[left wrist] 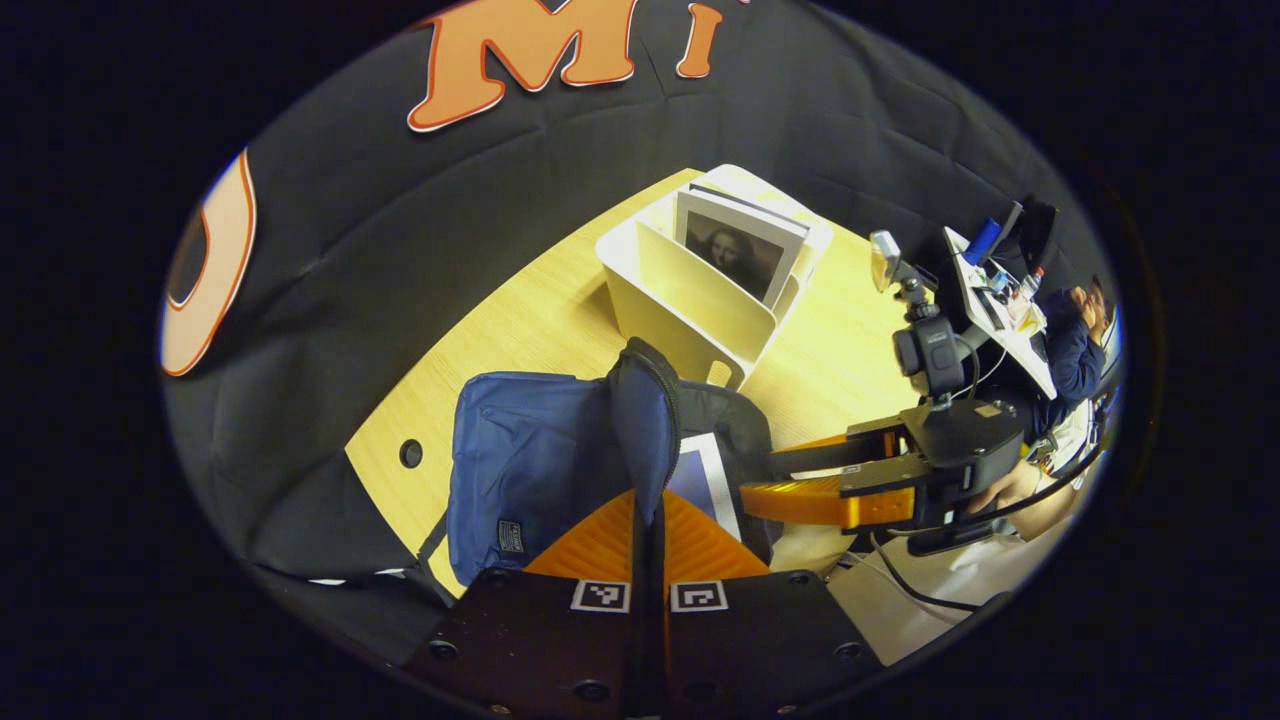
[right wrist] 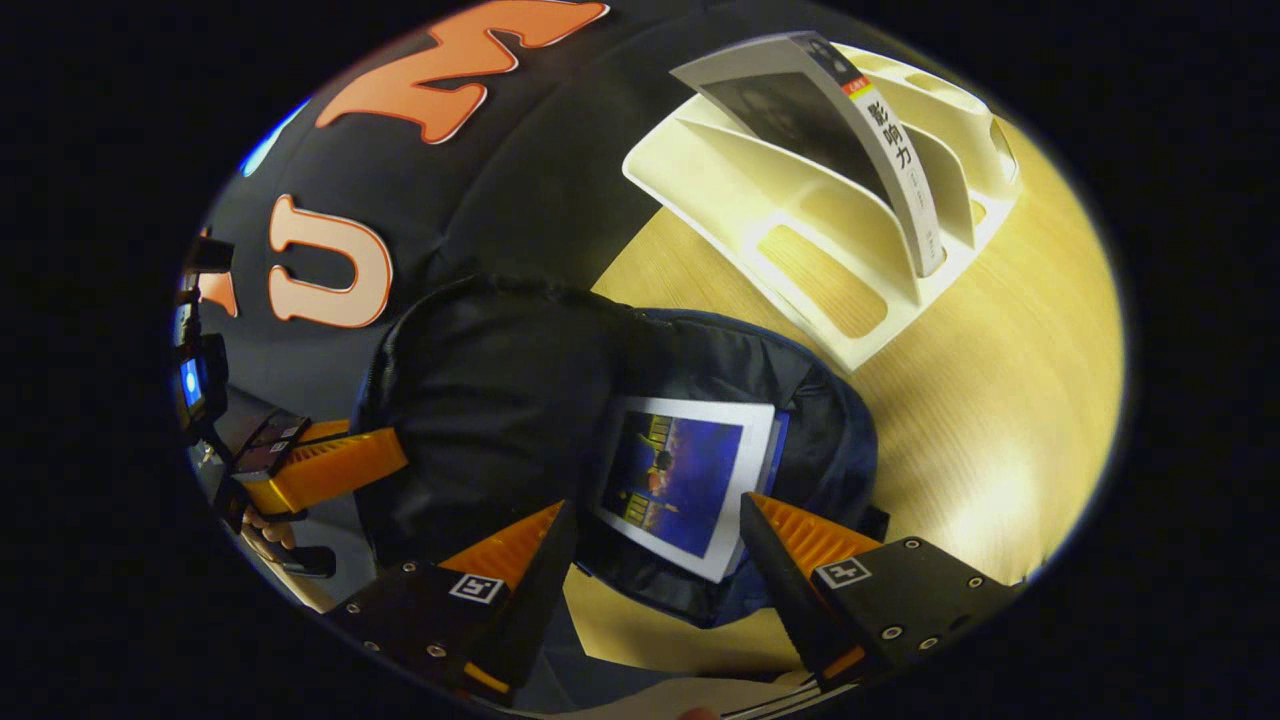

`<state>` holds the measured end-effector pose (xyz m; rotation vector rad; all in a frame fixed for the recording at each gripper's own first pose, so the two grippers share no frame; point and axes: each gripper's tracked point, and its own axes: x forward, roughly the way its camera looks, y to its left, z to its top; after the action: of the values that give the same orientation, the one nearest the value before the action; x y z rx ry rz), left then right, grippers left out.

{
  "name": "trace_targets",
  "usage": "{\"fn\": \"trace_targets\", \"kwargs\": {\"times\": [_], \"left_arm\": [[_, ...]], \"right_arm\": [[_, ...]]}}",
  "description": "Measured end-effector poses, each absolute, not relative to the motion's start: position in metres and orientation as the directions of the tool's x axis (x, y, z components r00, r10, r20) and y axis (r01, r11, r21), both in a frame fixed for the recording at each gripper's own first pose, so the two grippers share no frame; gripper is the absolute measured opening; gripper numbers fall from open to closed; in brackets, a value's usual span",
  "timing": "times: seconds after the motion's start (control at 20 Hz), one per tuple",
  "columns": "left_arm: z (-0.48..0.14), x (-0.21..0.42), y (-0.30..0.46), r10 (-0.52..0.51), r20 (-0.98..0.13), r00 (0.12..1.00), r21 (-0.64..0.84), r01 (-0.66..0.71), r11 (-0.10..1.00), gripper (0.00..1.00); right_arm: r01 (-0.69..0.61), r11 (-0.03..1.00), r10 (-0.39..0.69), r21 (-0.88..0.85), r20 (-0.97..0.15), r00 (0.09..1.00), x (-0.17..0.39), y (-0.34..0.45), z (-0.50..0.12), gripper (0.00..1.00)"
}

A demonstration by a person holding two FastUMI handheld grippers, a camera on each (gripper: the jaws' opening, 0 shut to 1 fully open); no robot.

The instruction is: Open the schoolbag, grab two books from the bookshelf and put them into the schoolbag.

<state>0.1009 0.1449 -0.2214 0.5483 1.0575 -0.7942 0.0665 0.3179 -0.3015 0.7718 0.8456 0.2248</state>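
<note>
Centre-bottom of left gripper view: left gripper (left wrist: 648, 510) clenched on the schoolbag (left wrist: 540, 470) flap, holding it open. In right gripper view, right gripper (right wrist: 655, 545) is released, jaws spread around the blue book (right wrist: 685, 480) lying in the bag. Looks like book one is in. Next: reach the grey book (right wrist: 850, 120) in the bookshelf (right wrist: 800, 250), upper right.

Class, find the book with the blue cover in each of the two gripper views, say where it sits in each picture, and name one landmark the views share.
Left gripper view: the blue-covered book shows as a sliver just right of centre, low in the picture, inside the open schoolbag.
Right gripper view: the book lies at centre, lower half, inside the bag, between and above the fingers.
Shared landmark: the cream bookshelf, beyond the bag.
</note>
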Motion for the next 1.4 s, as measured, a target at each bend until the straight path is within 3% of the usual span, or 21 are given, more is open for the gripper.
{"fn": "trace_targets", "kwargs": {"times": [0.3, 0.6, 0.95, 1.4], "left_arm": [[-0.227, 0.098, 0.139, -0.316, -0.914, 0.254, 0.02, 0.807, 0.59, 0.01], [-0.233, 0.097, 0.138, -0.324, -0.914, 0.244, 0.008, 0.809, 0.587, 0.0], [-0.238, 0.096, 0.141, -0.329, -0.914, 0.236, -0.004, 0.808, 0.589, 0.01], [-0.244, 0.1, 0.151, -0.333, -0.914, 0.233, -0.016, 0.798, 0.602, 0.0]], "right_arm": [[0.035, 0.925, 0.228, 0.377, -0.628, 0.744, 0.066, 0.213, -0.246, 0.97], [0.028, 0.991, 0.058, 0.131, -0.609, 0.791, 0.104, 0.129, -0.16, 0.97], [-0.062, 0.995, 0.096, 0.073, -0.726, 0.681, 0.182, 0.128, -0.131, 0.97], [-0.07, 0.997, 0.004, -0.028, -0.909, 0.416, 0.248, 0.109, -0.205, 0.97]]}}
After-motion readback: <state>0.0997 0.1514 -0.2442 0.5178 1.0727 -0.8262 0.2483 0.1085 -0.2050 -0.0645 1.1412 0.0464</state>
